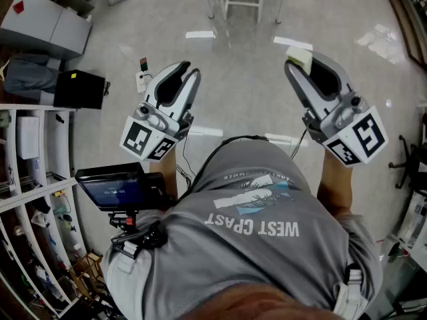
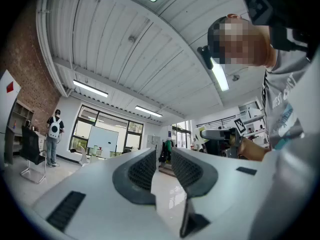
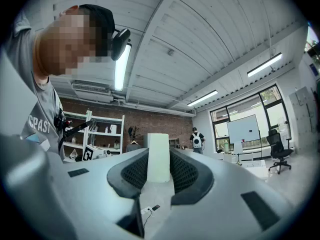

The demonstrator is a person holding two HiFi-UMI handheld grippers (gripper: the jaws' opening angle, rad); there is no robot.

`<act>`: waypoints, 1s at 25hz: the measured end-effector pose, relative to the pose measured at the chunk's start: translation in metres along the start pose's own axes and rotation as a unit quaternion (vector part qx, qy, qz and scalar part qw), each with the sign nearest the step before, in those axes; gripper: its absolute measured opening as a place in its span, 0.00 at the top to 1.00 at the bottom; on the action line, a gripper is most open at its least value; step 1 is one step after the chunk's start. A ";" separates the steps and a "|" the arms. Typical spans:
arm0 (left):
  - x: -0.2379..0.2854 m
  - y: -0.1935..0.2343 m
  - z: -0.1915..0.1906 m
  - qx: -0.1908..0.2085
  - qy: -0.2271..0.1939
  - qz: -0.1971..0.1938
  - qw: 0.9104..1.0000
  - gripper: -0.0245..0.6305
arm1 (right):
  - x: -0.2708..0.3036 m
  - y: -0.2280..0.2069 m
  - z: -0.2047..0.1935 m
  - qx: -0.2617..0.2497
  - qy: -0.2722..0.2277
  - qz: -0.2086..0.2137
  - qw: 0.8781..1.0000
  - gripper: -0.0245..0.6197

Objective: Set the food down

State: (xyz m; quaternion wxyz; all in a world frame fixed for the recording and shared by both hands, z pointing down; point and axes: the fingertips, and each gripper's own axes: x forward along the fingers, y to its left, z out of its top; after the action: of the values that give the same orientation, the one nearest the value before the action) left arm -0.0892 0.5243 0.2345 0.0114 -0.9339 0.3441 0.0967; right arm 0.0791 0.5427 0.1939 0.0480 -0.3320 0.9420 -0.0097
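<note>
Text: grey T-shirt [image 1: 260,225] reads "WEST COAST", upside down in head view; right gripper view shows only part of it.
Markers: black-and-white square codes on both marker cubes [image 1: 147,139]; no other legible print.
Head view only: glossy floor [image 1: 247,59], white shelving [image 1: 33,179] at left, small screen [image 1: 113,189] at the person's chest.
Gripper views only: ceiling strip lights [image 3: 121,66], whiteboard [image 3: 244,130], person with a backpack [image 3: 196,140] far off.
Left gripper [image 2: 164,156]: jaws a narrow gap apart, nothing between.
Right gripper [image 1: 305,62]: pinching the food.
Food [image 3: 159,156]: 1 pale block, upright between the right pads, top past the tips, held clear of the floor.
</note>
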 end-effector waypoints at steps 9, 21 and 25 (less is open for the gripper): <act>-0.002 0.000 -0.003 -0.004 -0.002 -0.002 1.000 0.81 | 0.002 0.004 -0.008 0.028 0.008 0.007 1.000 0.80; -0.002 0.003 -0.005 -0.008 -0.001 0.002 1.000 0.81 | 0.006 0.001 -0.008 0.041 0.006 0.009 0.999 0.80; 0.002 -0.009 -0.005 -0.006 -0.002 0.001 1.000 0.81 | -0.007 -0.001 -0.006 0.039 0.005 0.009 0.999 0.80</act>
State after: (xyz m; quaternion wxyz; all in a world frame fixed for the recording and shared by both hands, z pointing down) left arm -0.0807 0.5290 0.2390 0.0061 -0.9333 0.3446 0.1007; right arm 0.0846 0.5466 0.2003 0.0566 -0.3217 0.9439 -0.0481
